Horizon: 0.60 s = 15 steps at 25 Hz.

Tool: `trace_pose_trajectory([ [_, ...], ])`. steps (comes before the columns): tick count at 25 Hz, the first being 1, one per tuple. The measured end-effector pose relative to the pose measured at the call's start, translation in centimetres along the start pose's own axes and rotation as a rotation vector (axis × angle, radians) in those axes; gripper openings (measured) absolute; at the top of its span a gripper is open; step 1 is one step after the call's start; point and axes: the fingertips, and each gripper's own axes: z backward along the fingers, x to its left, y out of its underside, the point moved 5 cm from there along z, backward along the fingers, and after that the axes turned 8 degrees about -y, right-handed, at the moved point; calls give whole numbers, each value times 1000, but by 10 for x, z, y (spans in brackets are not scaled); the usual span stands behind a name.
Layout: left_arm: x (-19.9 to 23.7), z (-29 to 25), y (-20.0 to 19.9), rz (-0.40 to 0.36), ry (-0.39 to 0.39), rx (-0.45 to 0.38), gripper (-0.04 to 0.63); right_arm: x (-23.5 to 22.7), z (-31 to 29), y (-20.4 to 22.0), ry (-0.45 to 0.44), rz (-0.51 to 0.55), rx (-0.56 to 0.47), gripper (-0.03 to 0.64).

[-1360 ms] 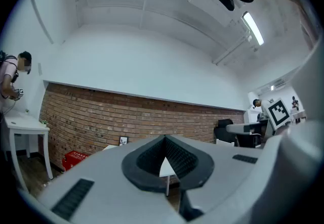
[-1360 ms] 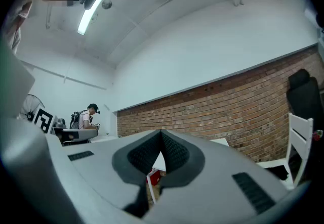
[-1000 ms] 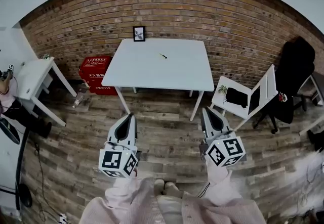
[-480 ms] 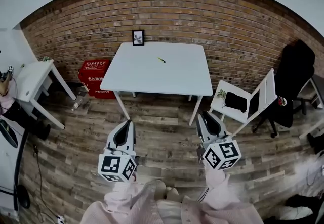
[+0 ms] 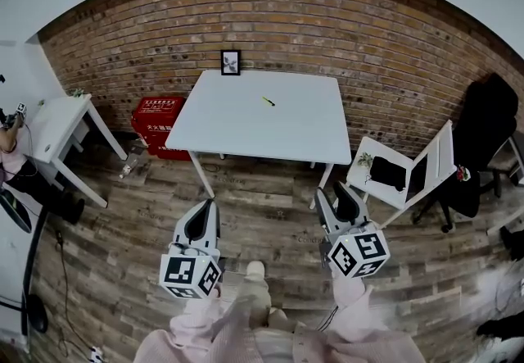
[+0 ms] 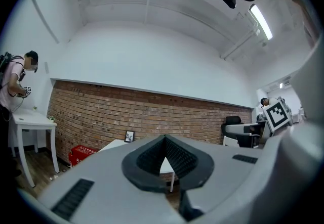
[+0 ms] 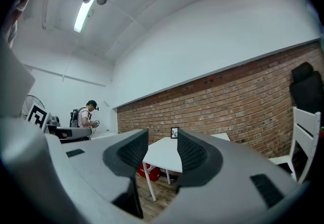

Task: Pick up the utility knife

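Table [image 5: 246, 125] before brick wall [image 5: 377, 50], utility knife [image 5: 268, 101] on top; wood floor [image 5: 266, 210].

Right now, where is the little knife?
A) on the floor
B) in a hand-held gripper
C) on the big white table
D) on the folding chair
C: the knife lies on top of the table, near the far edge by the brick wall.
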Motion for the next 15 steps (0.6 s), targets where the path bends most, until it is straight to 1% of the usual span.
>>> trace_pose_trajectory([
  [6,9,-31,6,6,3,10,-6,-17,-26,4,8,1,3,161],
  [15,28,-107,10,11,26,32,-6,-56,-80,10,43,-14,11,161],
])
